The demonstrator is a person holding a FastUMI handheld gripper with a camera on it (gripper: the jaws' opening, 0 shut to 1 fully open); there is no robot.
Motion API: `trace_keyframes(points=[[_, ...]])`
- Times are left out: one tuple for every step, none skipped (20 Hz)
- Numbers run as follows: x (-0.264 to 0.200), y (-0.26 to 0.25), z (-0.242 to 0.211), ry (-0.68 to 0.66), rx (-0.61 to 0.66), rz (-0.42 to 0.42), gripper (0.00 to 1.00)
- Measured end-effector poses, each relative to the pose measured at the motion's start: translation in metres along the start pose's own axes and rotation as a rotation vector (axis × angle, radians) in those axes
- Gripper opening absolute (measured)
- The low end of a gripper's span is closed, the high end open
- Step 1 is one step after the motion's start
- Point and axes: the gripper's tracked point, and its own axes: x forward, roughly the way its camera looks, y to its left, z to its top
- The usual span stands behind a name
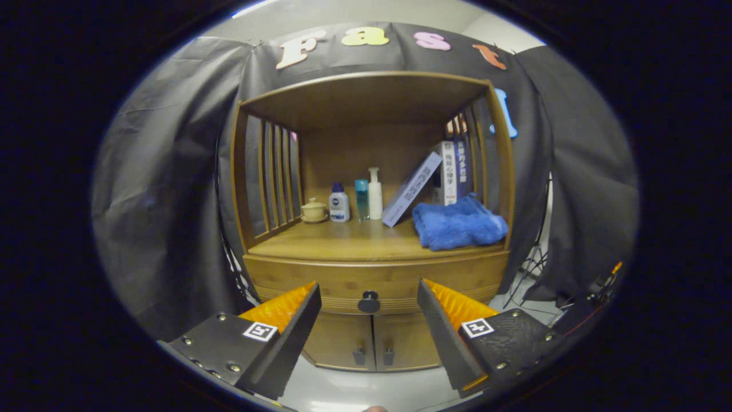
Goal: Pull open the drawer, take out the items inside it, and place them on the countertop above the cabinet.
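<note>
Tabletop (pixel 343 243) crowded; drawer (pixel 374 280) shut, knob (pixel 369 301) lower centre. Tongs (pixel 369 306) wide open, empty; probably far off, could slip off knob.

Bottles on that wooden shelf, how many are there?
3, standing in a row at the back: a white, dark-capped bottle beside the lidded cup, a teal bottle, then a white pump bottle. The towel may hide more.

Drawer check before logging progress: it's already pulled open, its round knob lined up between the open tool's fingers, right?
Not quite: the gripper view shows the drawer shut, flush with the cabinet front. Its round knob does sit between the open tool's fingers, beyond them.
</note>
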Motion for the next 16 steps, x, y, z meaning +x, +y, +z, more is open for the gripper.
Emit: trace_keyframes(points=[[0.014,0.001,-0.011,0.022,-0.003,-0.008,1.00],[0.027,0.002,-0.022,0.041,-0.004,-0.015,1.00],[0.041,0.003,-0.031,0.049,-0.003,-0.017,1.00],[0.054,0.004,-0.040,0.056,-0.006,-0.016,1.00],[0.066,0.002,-0.048,0.056,-0.007,-0.031,1.00],[0.078,0.000,-0.056,0.060,0.001,-0.040,1.00],[0.092,0.002,-0.066,0.069,0.006,-0.037,1.00],[0.103,0.005,-0.075,0.078,0.004,-0.026,1.00],[0.114,0.005,-0.079,0.074,-0.002,-0.034,0.98],[0.124,0.004,-0.083,0.071,-0.009,-0.030,0.83],[0.132,0.005,-0.087,0.075,-0.014,-0.031,0.68],[0.138,0.008,-0.090,0.076,-0.008,-0.019,0.67],[0.144,0.000,-0.097,0.087,-0.027,-0.063,0.67],[0.137,-0.003,-0.089,0.070,0.000,-0.060,0.55],[0.143,-0.003,-0.092,0.070,0.016,-0.059,0.43],[0.143,-0.001,-0.090,0.048,0.024,-0.057,0.43]])
